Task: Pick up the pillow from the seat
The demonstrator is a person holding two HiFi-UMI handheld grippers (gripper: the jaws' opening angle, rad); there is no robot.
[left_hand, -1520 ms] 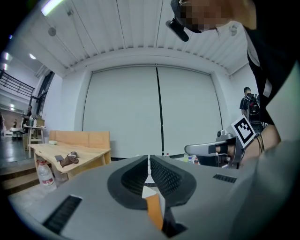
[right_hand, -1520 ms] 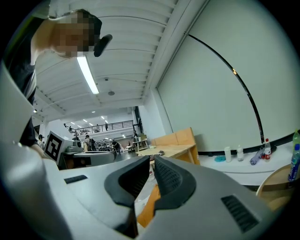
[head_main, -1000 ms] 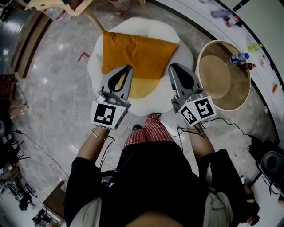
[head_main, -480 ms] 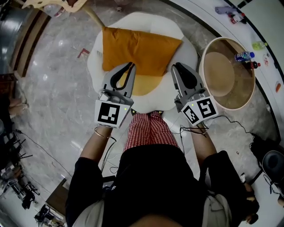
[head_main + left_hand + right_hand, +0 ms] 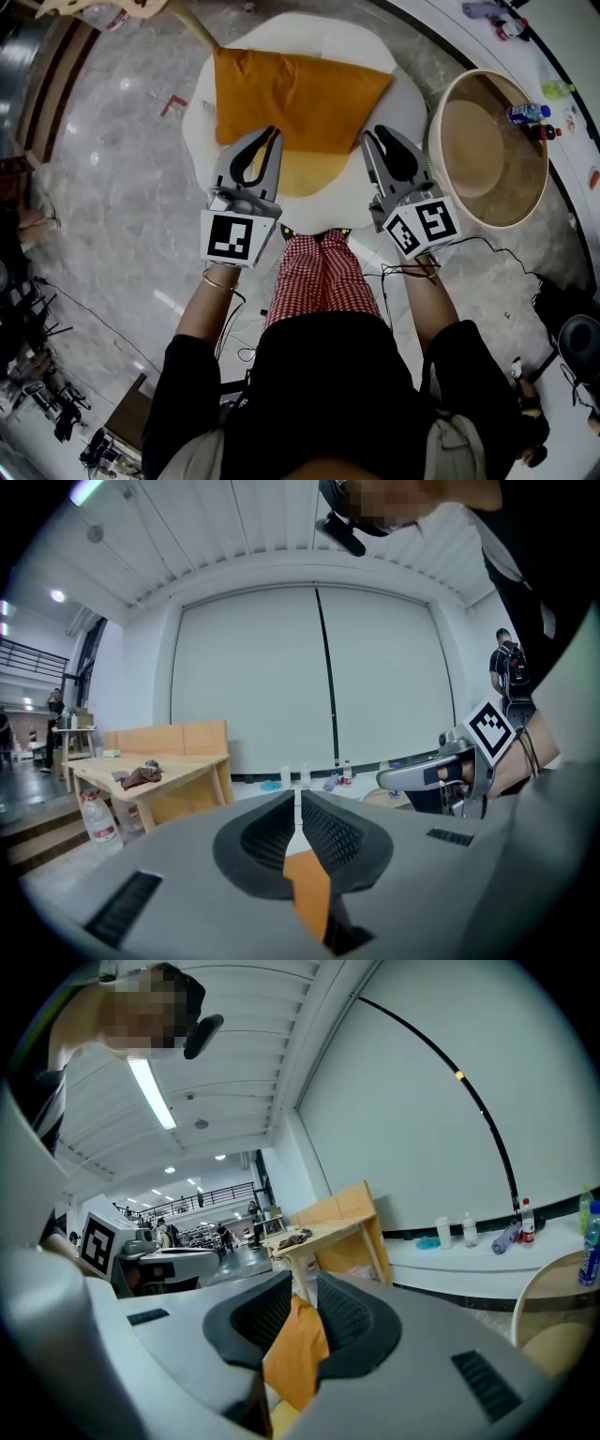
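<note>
An orange pillow (image 5: 295,94) lies on a white round seat (image 5: 380,187) with a yellow centre (image 5: 305,176). My left gripper (image 5: 272,134) hovers at the pillow's near left edge, its jaws shut with nothing held. My right gripper (image 5: 371,138) is at the near right edge. Its jaws have just been opening and stand a little apart, with nothing pressed between the pads. In the left gripper view the closed tips (image 5: 298,803) meet above the pillow (image 5: 309,892). In the right gripper view the pillow (image 5: 295,1354) shows through the narrow gap of the right gripper (image 5: 302,1288).
A round wooden tub (image 5: 487,150) with bottles (image 5: 525,112) at its far rim stands right of the seat. A wooden table leg (image 5: 192,28) reaches down at the seat's far left. Cables lie on the marble floor, and the person's checked trouser legs (image 5: 319,277) stand just before the seat.
Both grippers have come lower and nearer to the pillow's near edge. The left jaws have stayed closed.
</note>
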